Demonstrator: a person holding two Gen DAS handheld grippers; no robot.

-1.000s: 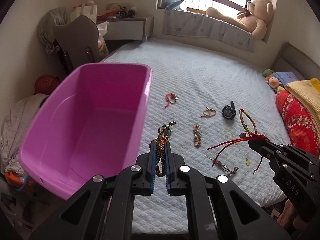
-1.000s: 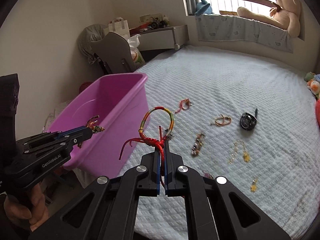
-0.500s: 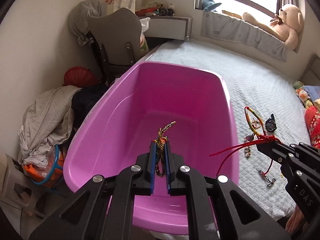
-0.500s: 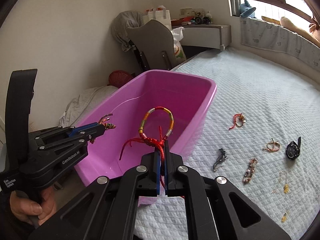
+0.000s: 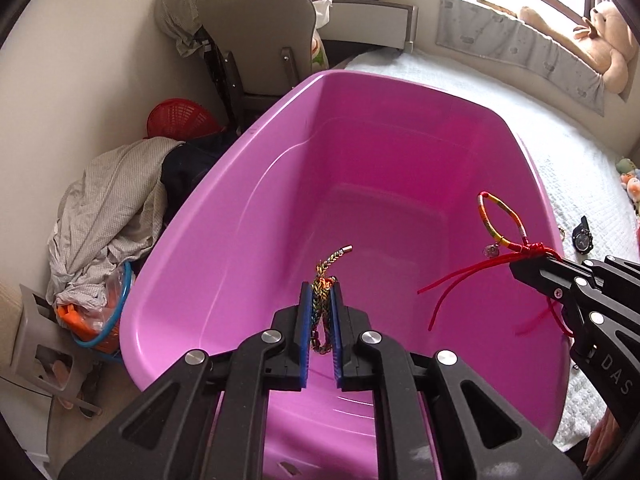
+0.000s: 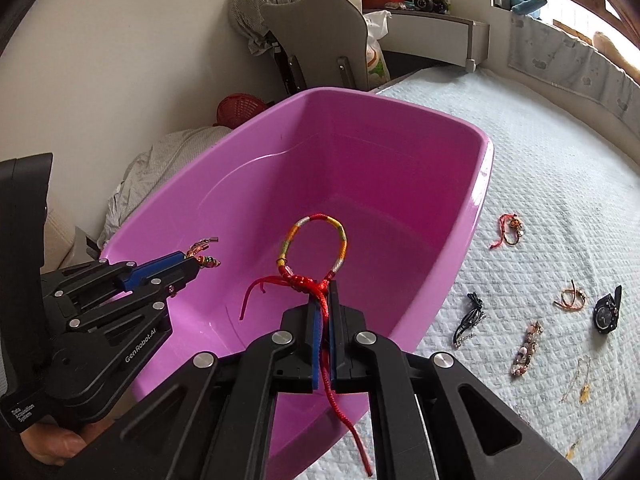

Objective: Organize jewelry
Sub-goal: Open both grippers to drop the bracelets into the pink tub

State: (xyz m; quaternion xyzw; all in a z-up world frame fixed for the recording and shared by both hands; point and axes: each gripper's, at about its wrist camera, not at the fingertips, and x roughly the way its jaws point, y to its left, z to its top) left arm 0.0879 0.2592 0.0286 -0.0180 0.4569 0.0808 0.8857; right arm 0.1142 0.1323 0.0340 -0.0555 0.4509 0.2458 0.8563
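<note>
both grippers hang over the open pink tub (image 5: 400, 184), side by side, each with a bracelet pinched in it.

the left gripper (image 5: 320, 300) has its blue pads (image 5: 306, 320) squeezed onto a braided bracelet (image 5: 326, 280). the braid runs down between the pads and its metal-tipped end pokes out past the fingertips, tilted up and to the right. nothing but bare tub floor lies straight ahead of and under this tool.

the right gripper (image 6: 323, 300), just to the right of the left one, is clamped on the red cord of a rainbow bracelet (image 6: 316, 248). the coloured loop stands up ahead of the tips with the red knot right at them. loose red ends trail off to the left of the tips, and one long strand drops back between the fingers toward the camera. in the left wrist view a small clear charm (image 5: 491, 251) dangles from the loop near the knot.

off to the right of the right gripper, on the white quilt (image 6: 560, 168) beside the tub, the rest of the jewelry lies spread out: a red string bracelet (image 6: 508, 230) nearest the tub wall, a black cord piece (image 6: 470, 318), a beaded bracelet (image 6: 526, 348), a thin orange bracelet (image 6: 572, 300), a black watch (image 6: 606, 312) and a fine gold chain (image 6: 580, 380) closest to the tool's right shoulder. none of them touch each other.
</note>
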